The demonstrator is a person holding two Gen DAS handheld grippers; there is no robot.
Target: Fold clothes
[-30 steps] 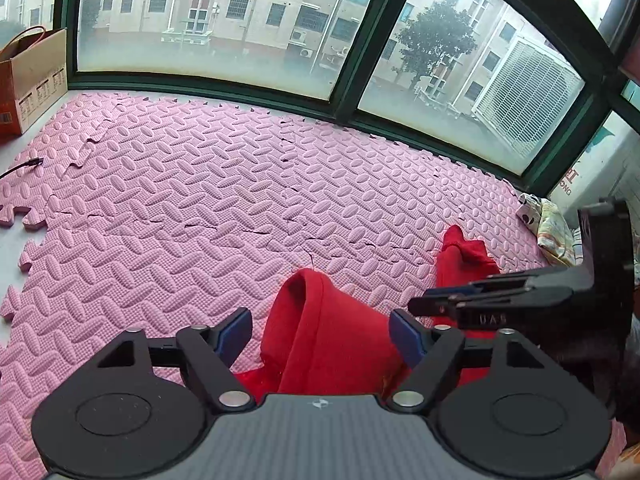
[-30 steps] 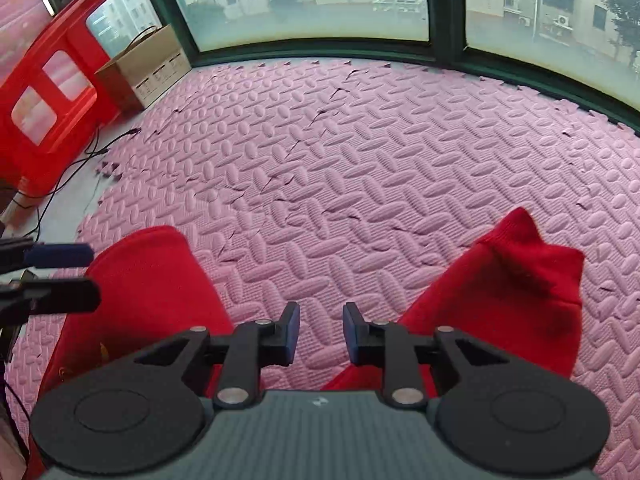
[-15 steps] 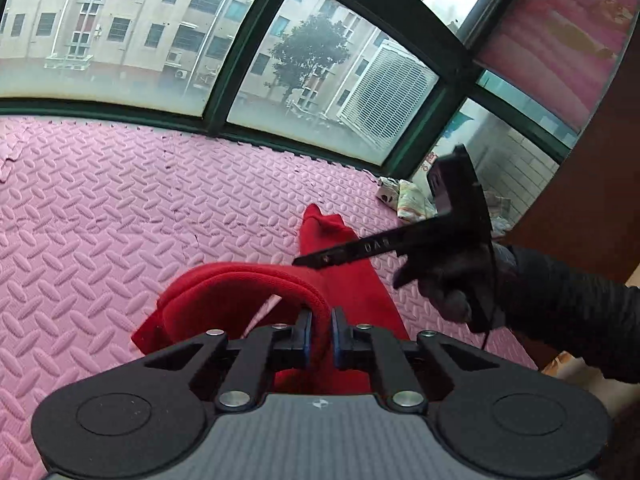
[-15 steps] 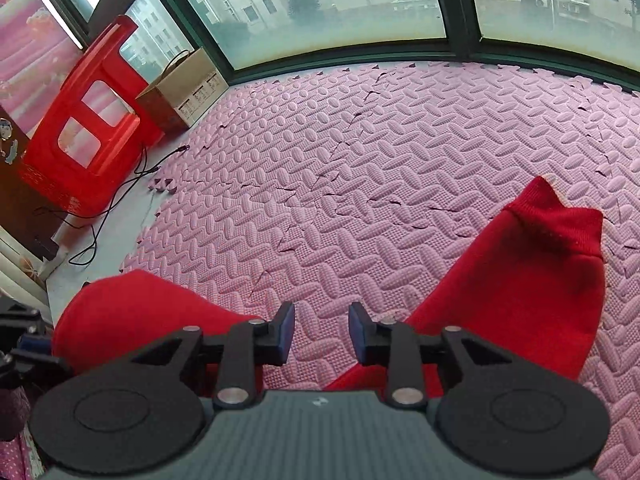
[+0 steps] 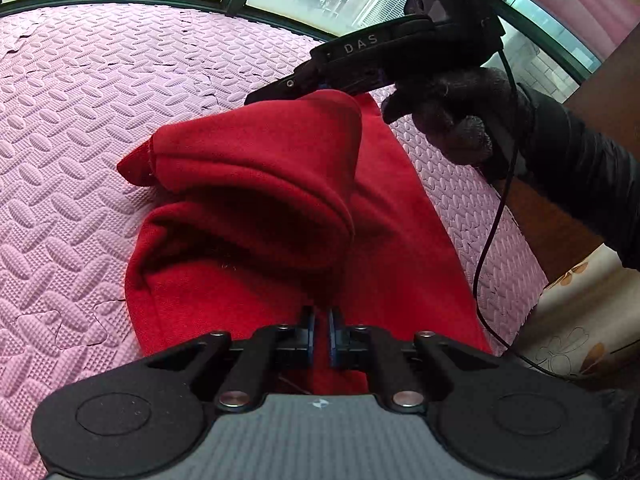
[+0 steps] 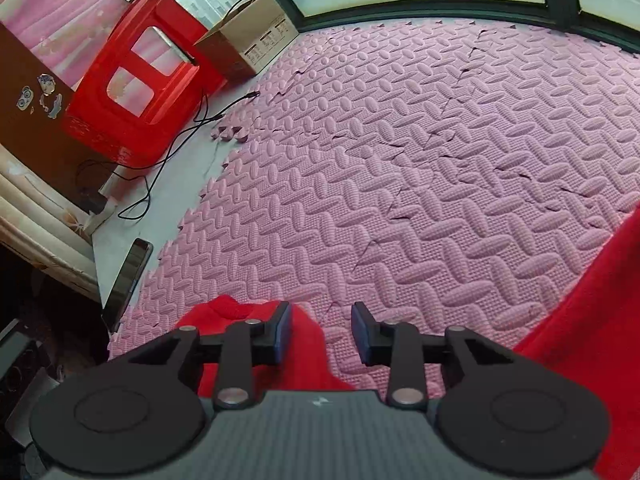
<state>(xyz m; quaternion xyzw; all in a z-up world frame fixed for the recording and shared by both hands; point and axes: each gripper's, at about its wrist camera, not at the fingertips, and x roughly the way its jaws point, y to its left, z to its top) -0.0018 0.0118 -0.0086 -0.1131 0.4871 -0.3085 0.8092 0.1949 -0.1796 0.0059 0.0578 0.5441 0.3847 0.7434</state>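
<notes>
Pink interlocking foam mat [image 6: 420, 184]; red plastic stool [image 6: 140, 76] beside cardboard box [image 6: 252, 36]; black cable [image 6: 176, 148] on bare floor; dark phone [image 6: 126, 280] at mat edge.

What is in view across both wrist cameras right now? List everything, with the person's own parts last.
Garment: 1, red, bunched on the mat, pinched by the left gripper.
Foam mat: 1, pink, interlocking tiles covering the floor.
Stool: 1, red plastic, beside the mat.
Cardboard box: 1, brown, by the window.
Cable: 1, black, on bare floor.
Left gripper: black, shut on the garment.
Right gripper: black, open over the mat.
Gloved hand: 1, dark, holding the right gripper.
</notes>
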